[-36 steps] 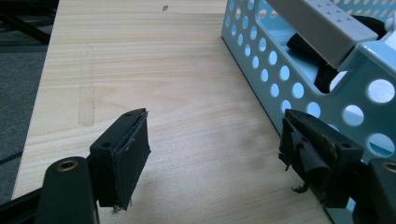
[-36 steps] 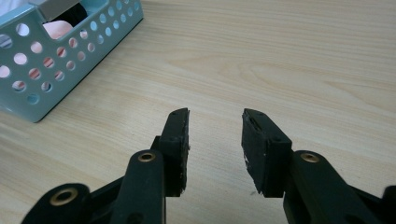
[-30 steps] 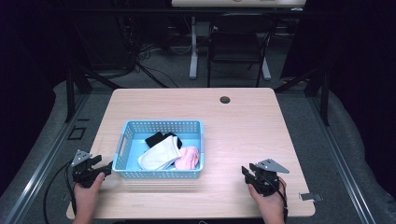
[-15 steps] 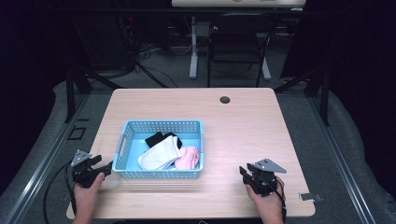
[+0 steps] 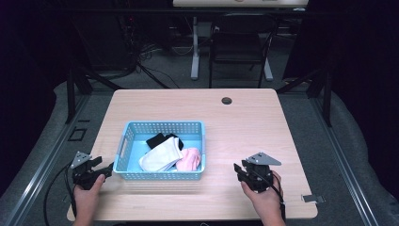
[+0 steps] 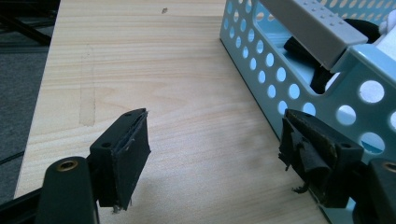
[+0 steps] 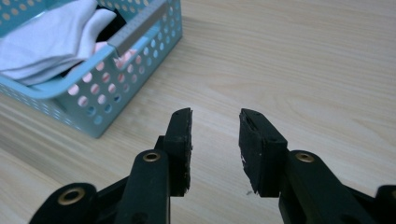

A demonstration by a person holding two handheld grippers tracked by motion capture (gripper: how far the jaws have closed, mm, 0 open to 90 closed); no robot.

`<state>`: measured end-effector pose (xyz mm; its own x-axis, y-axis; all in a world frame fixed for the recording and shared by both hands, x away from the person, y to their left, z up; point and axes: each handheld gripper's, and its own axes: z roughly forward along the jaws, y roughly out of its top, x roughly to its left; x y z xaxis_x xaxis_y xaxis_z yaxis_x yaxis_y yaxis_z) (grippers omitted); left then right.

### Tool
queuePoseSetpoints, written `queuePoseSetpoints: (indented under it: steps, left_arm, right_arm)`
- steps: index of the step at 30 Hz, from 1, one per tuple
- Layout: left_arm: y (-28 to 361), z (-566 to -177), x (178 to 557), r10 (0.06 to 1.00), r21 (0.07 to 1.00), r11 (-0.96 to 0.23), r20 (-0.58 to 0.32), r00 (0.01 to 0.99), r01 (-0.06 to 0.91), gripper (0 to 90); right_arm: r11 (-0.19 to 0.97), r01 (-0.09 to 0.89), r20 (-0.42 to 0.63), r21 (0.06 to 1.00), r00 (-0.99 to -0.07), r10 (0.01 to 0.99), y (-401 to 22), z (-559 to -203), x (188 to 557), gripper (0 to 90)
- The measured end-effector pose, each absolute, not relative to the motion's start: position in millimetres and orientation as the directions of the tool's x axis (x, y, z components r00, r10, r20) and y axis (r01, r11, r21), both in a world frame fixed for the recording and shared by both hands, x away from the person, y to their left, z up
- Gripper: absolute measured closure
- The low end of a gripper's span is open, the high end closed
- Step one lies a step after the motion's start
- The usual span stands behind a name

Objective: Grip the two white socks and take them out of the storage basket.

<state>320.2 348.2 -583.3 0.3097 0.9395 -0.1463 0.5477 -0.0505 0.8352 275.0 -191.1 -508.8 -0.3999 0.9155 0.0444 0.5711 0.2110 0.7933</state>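
The left gripper (image 5: 104, 168) stands wide open and empty just beside the basket (image 5: 161, 176); the right gripper (image 5: 240, 170) is partly open, empty, over the table (image 5: 244, 122).

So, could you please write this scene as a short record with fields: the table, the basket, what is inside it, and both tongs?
table: light wood, small dark round hole near far edge
basket: light blue, perforated, left of centre
contents: white cloth, pink cloth, black cloth
left tongs: open, empty, beside the basket's left end
right tongs: open, empty, above bare table right of the basket
hands: one on each tongs, at near edge
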Motion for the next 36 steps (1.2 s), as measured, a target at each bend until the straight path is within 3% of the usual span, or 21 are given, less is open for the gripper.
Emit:
queuePoseSetpoints:
  steps: [16, 33, 36]
  left_arm:
    - [349, -582, 320, 0.937, 0.836, -0.041, -0.158, 0.312, 0.547, 24.0]
    - [350, -583, 320, 0.935, 0.839, -0.029, -0.170, 0.311, 0.544, 23.9]
    - [350, -583, 320, 0.935, 0.839, -0.029, -0.169, 0.311, 0.543, 24.0]
  right_arm:
    - [0.278, 0.599, 0.080, 0.751, -0.500, 0.862, -140, -457, 312, 65.8]
    - [0.347, 0.642, 0.119, 0.684, -0.567, 0.815, -66, -453, 359, 68.8]
    - [0.389, 0.628, 0.074, 0.674, -0.582, 0.810, -51, -453, 366, 68.9]
